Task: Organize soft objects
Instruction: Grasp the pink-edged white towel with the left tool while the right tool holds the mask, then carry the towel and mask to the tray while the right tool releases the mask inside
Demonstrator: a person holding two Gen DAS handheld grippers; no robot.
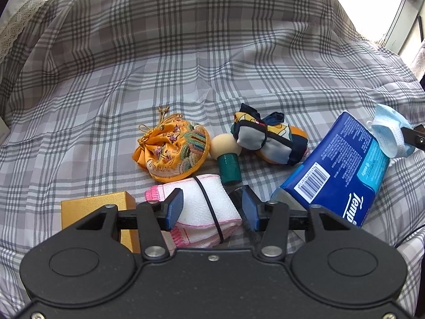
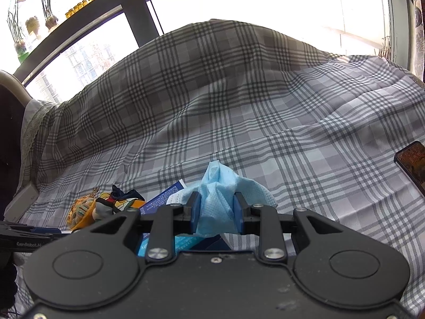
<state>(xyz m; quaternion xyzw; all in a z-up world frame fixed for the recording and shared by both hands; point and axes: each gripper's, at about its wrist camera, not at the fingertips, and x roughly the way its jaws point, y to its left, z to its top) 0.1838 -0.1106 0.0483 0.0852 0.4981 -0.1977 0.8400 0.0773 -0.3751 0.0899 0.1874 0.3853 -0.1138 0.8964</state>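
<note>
My left gripper [image 1: 211,208] is open around a folded white towel with pink trim [image 1: 204,210], bound by a black band, on the plaid cloth. Beyond it lie an orange embroidered pouch [image 1: 172,150], a patterned fabric bundle [image 1: 268,138] and a blue Tempo tissue pack [image 1: 337,170]. My right gripper [image 2: 216,216] is shut on a crumpled light blue face mask [image 2: 220,196]; the mask also shows in the left wrist view [image 1: 390,133], above the tissue pack. In the right wrist view the pouch [image 2: 79,210] and bundle [image 2: 117,202] lie low on the left.
A green-handled wooden piece with a cream ball top [image 1: 227,159] lies between pouch and bundle. A gold box [image 1: 98,207] sits left of the towel. A phone [image 2: 411,162] lies at the right edge. Grey plaid cloth [image 2: 265,119] rises into a mound behind.
</note>
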